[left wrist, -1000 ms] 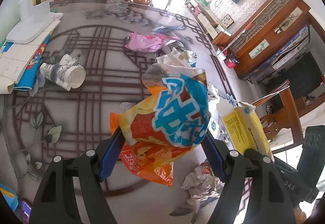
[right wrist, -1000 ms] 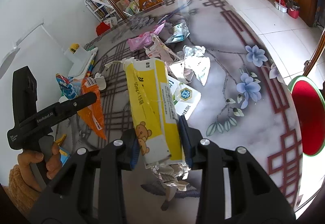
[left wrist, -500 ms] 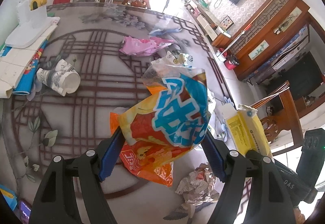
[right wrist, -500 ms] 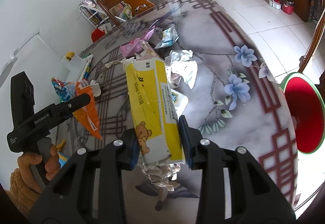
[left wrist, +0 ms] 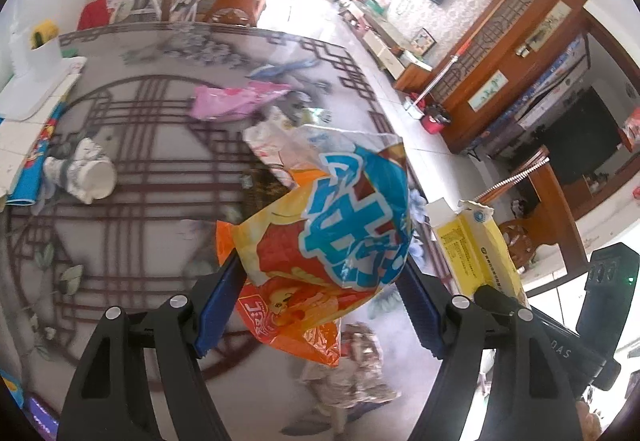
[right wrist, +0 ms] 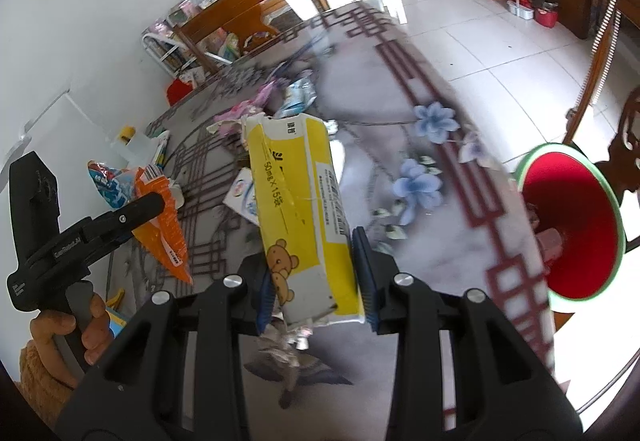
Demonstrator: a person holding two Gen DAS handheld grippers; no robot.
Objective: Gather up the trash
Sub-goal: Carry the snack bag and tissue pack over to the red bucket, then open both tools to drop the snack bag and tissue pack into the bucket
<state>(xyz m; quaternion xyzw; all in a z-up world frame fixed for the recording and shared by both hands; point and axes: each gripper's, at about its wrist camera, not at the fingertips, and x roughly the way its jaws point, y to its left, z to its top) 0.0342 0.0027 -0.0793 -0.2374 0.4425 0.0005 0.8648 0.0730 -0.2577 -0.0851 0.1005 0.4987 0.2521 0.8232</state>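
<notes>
Left wrist view: my left tongs [left wrist: 320, 281], spread wide, clamp orange snack bag [left wrist: 332, 237] above desk [left wrist: 140, 201]. My right tongs [right wrist: 316, 277], narrow, pinch yellow tissue pack [right wrist: 300, 209] over desk.

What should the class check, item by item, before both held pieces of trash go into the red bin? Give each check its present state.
1. Left gripper clamps the orange snack bag: ok.
2. Right gripper clamps the yellow carton: ok.
3. Red bin is in view, mouth facing the right gripper: ok.
4. Bin has room: mostly open red inside, one small item visible: ok.
5. Held items are clear of each other: apart, side by side: ok.
6. Table cleared: not ok; the paper cup, the pink wrapper and the crumpled paper remain.
</notes>
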